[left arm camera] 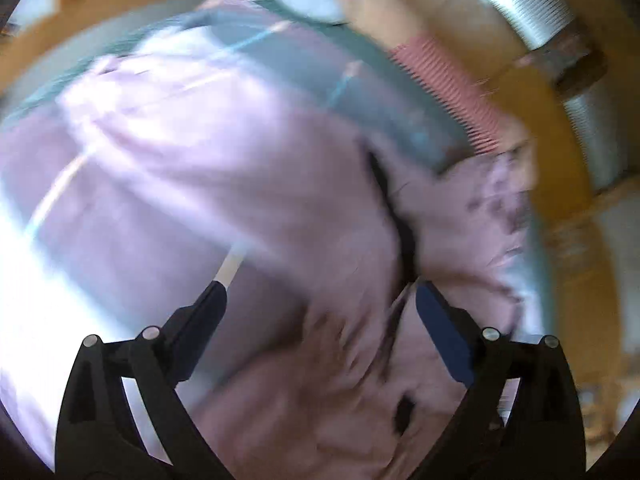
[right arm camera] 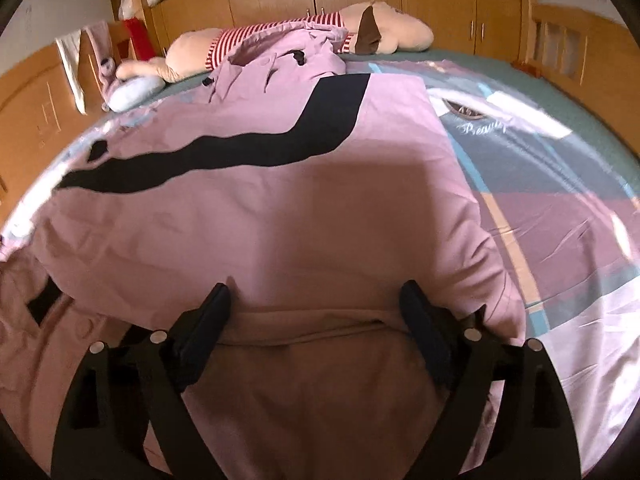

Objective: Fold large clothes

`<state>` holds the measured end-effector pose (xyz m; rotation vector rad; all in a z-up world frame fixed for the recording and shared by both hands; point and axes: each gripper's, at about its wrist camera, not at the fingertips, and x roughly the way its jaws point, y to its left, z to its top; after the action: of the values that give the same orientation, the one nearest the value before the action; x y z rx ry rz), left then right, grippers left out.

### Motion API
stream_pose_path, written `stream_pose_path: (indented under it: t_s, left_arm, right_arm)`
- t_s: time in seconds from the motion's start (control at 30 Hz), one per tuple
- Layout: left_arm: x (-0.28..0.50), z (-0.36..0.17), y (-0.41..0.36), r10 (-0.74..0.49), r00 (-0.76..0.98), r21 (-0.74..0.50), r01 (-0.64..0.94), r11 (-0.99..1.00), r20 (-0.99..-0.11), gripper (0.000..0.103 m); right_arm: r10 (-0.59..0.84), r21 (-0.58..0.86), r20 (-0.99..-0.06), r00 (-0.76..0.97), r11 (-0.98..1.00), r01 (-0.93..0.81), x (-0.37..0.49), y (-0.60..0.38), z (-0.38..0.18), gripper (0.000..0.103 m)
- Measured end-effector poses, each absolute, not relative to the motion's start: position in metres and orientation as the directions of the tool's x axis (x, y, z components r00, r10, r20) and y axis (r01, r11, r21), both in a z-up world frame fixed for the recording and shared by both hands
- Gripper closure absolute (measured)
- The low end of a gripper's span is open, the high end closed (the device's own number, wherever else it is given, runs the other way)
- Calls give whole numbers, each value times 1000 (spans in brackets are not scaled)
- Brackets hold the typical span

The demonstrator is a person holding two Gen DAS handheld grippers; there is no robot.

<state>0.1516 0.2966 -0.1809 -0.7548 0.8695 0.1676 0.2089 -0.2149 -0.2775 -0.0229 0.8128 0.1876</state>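
Pink garment (right arm camera: 248, 208) spread across the bed (right arm camera: 580, 128), plush toy (right arm camera: 280, 40) at its far edge; left gripper (left arm camera: 320, 296) and right gripper (right arm camera: 316, 296) gape empty above it; only the right view is sharp

Garment (right arm camera: 260, 208) on bed (right arm camera: 560, 184); plush toy (right arm camera: 280, 40) behind.

Your left wrist view tilts close over the pink garment (left arm camera: 224, 184), your right looks down the bed (right arm camera: 552, 92), both sharing the striped plush toy (right arm camera: 280, 40).

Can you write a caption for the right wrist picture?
Open right claw over a pink garment spread on the bed.
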Motion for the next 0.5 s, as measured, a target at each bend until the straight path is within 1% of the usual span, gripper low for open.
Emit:
stream_pose_path:
  t_s: [0.03,0.1,0.17,0.23,0.33,0.4,0.43,0.47,0.5]
  left_arm:
    - [157,-188,318,-141,660,-535,-445,718,-738,6]
    - [158,-209,355,-24,626,-476,-567,672,-779,6]
    - [154,-234,390,18,591,-454,-637,623,-806,6]
    - [149,-250,414,-6,586,-490,-672,555,-810,6]
    - [144,-268,447,-76,674,-631,-640,439,-735,9]
    - [152,-282,464,-149,733,-726,-582,367,-663,18]
    - [155,-292,472,-172,742,-748,-576,330,-648,20]
    - [157,-298,476,-177,740,-750,-582,314,-649,31]
    - [159,-302,477,-175,737,-746,-587,315,-653,50]
  right_arm:
    - [147,40,-724,674,984,-173,208,-213,-277,15]
    - [131,22,-726,675,986,-168,208,-212,-277,14]
    - [124,14,-727,676,986,-166,210,-212,-278,14]
    - [122,12,-726,677,986,-165,208,-213,-278,14]
    - [118,7,-726,678,986,-164,209,-212,-278,13]
    - [116,5,-727,677,987,-163,208,-212,-279,13]
    - [124,15,-726,676,986,-165,209,-213,-279,13]
    - [130,23,-724,677,986,-164,208,-213,-279,13]
    - [137,33,-723,677,986,-164,208,-214,-279,13]
